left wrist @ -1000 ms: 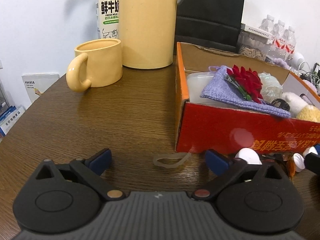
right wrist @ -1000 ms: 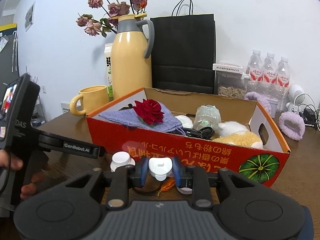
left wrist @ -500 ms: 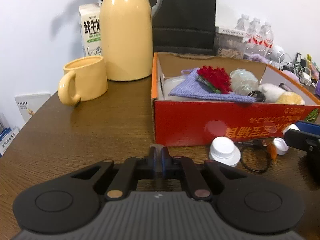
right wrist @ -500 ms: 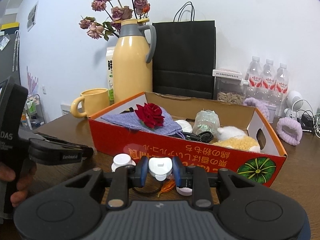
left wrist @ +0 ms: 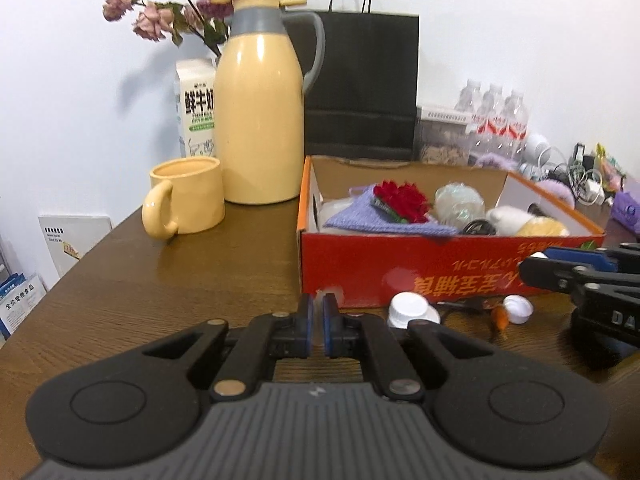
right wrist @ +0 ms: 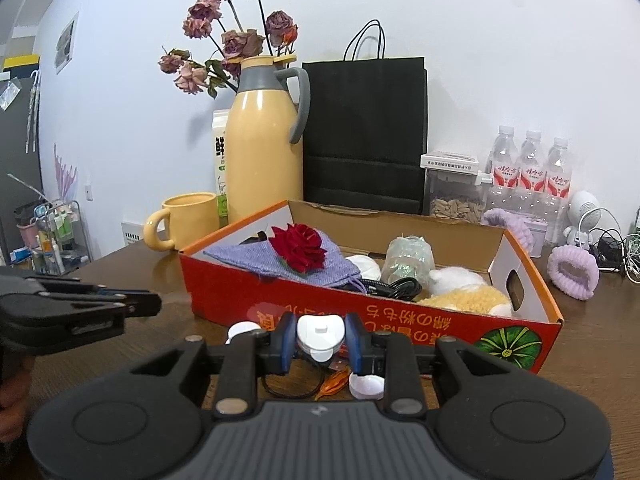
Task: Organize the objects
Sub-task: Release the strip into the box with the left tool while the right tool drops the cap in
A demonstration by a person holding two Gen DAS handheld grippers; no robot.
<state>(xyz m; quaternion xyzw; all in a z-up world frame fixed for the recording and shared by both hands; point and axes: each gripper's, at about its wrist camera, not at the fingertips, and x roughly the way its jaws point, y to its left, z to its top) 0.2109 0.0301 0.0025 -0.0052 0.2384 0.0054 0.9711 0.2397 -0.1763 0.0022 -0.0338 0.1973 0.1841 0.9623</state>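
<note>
My left gripper is shut, with a bit of a pale translucent rubber band showing at its tips, just in front of the red cardboard box. The box holds a purple knit pouch, a red rose, a plush toy and a black cable. In the right wrist view my right gripper is shut on a small white plastic cap, near the box's front wall. The left gripper shows at that view's left edge.
A white lid, a smaller white cap, an orange bit and a black ring lie before the box. A yellow mug, yellow jug, milk carton, black bag and water bottles stand behind.
My left jaws closed on the rubber band that lay on the table, and the gripper then rose and drew back from the box. The right gripper kept still with its cap.
</note>
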